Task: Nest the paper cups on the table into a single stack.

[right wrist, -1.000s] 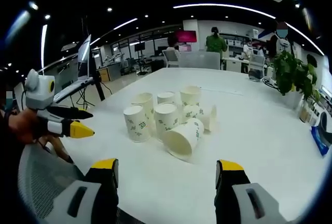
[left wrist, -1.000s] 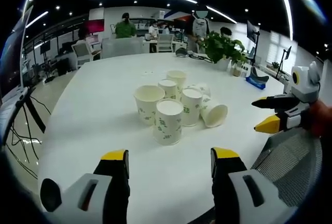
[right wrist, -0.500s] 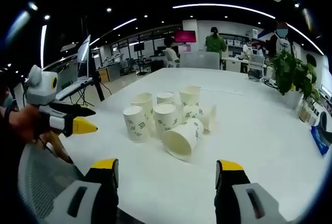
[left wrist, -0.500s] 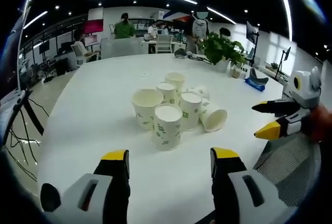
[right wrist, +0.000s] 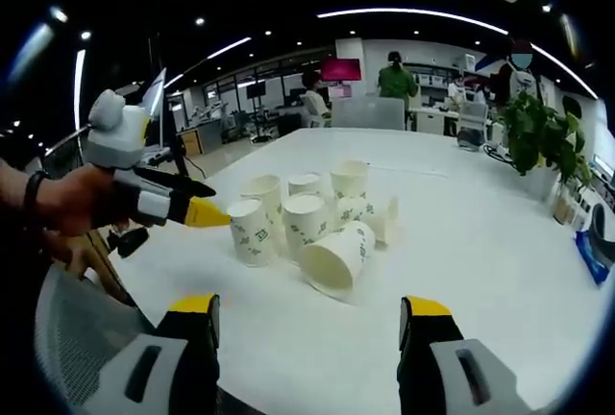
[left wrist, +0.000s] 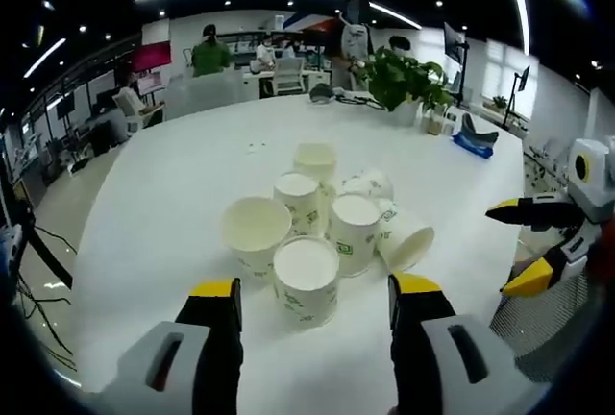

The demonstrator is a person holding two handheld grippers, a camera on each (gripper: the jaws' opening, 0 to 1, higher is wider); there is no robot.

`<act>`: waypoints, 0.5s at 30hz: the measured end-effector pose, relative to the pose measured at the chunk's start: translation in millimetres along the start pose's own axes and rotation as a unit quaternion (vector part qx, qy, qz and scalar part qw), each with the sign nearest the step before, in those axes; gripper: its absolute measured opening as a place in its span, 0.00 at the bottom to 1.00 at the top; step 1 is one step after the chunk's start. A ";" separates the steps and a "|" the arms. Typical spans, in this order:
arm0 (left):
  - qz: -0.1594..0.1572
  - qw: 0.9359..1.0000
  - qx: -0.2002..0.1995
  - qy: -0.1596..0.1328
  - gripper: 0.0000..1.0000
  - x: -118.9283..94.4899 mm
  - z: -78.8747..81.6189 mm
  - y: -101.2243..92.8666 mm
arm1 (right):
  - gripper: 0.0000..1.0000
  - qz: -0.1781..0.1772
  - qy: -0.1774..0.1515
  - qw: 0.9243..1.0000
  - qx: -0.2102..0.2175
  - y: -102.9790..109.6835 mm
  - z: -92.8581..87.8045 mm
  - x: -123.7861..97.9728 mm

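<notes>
Several white paper cups with green print cluster mid-table. In the left gripper view the nearest upright cup (left wrist: 306, 280) stands just beyond my left gripper (left wrist: 314, 290), which is open and holds nothing. Behind it stand an open cup (left wrist: 257, 232) and more upright cups (left wrist: 356, 232), and a tipped cup (left wrist: 408, 239) lies on its side. My right gripper (left wrist: 509, 249) hangs open at the right, off the table edge. In the right gripper view the left gripper (right wrist: 213, 202) reaches in beside the leftmost cup (right wrist: 250, 231). A tipped cup (right wrist: 334, 259) lies nearest my open right gripper (right wrist: 309, 307).
The white table (left wrist: 183, 165) stretches wide around the cups. A potted plant (left wrist: 404, 79) and small items stand at its far right. A mesh chair back (right wrist: 86, 338) sits at the near edge. A person's hand (right wrist: 67, 199) holds the left gripper. People stand in the office behind.
My left gripper has moved forward to the cups, which now lie close before its jaws. In the right gripper view it has come in next to the leftmost cup. The cups stay put.
</notes>
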State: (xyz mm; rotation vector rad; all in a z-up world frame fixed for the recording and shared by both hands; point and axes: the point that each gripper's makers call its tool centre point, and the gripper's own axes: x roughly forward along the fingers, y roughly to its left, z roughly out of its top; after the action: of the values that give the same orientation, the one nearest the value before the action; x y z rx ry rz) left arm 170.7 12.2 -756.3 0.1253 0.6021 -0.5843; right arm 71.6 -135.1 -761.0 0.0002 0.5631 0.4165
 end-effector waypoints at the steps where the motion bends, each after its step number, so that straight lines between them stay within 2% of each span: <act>1: -0.001 1.000 0.000 0.002 0.60 3.0 0.0 0.0 | 0.77 0.000 0.000 1.000 0.001 -0.8 -0.4 0.0; 15: 0.000 0.999 0.009 0.045 0.56 30.4 -7.6 0.3 | 0.77 -0.001 0.001 1.000 0.003 -0.2 0.0 -1.1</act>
State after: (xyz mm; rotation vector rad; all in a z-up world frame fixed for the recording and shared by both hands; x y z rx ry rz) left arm 187.4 -0.1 -779.8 0.1688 0.6837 -0.5871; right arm 70.9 -135.7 -760.5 0.0050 0.5655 0.4126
